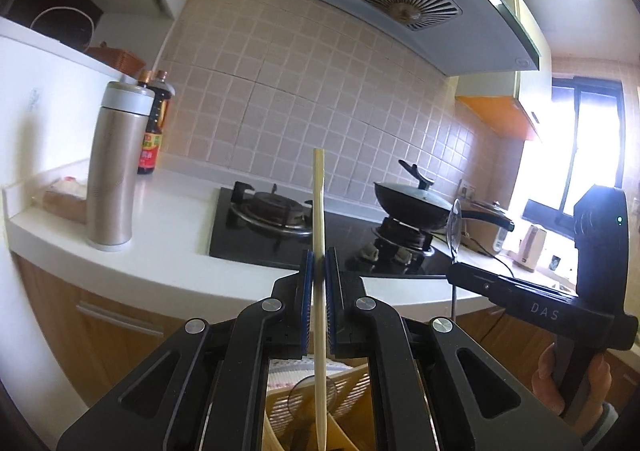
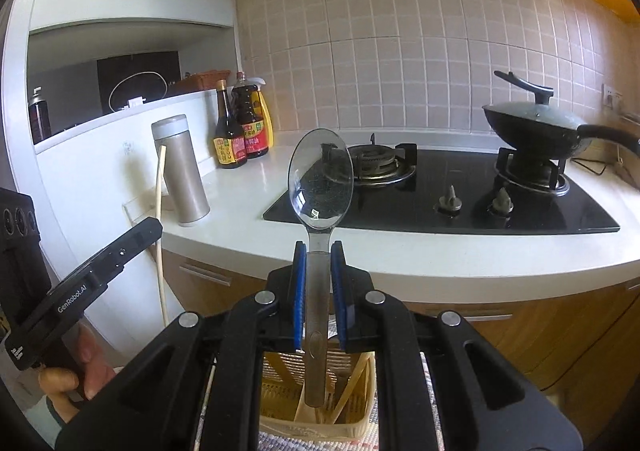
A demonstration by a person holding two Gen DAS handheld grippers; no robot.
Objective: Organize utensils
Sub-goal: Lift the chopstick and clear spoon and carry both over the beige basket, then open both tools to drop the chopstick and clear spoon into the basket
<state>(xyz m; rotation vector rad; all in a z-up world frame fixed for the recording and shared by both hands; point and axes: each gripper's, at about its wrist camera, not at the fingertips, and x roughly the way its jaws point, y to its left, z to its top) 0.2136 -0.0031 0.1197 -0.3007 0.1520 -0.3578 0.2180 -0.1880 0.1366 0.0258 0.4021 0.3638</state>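
My left gripper (image 1: 319, 263) is shut on a pale wooden chopstick (image 1: 319, 211) held upright; its lower end points down into a cream slotted utensil basket (image 1: 360, 387) below. My right gripper (image 2: 318, 251) is shut on the handle of a clear plastic spoon (image 2: 321, 179), bowl up, handle end over the same basket (image 2: 280, 403). The basket holds more chopsticks. In the right wrist view the left gripper (image 2: 152, 225) and its chopstick (image 2: 160, 211) show at the left. In the left wrist view the right gripper (image 1: 454, 275) and spoon bowl (image 1: 455, 225) show at the right.
A white counter (image 2: 400, 251) carries a black gas hob (image 2: 440, 207) with a lidded wok (image 2: 536, 123), a steel thermos (image 2: 180, 171) and sauce bottles (image 2: 240, 131). Wooden cabinets (image 2: 520, 339) lie below the counter. A range hood (image 1: 400, 3) hangs above.
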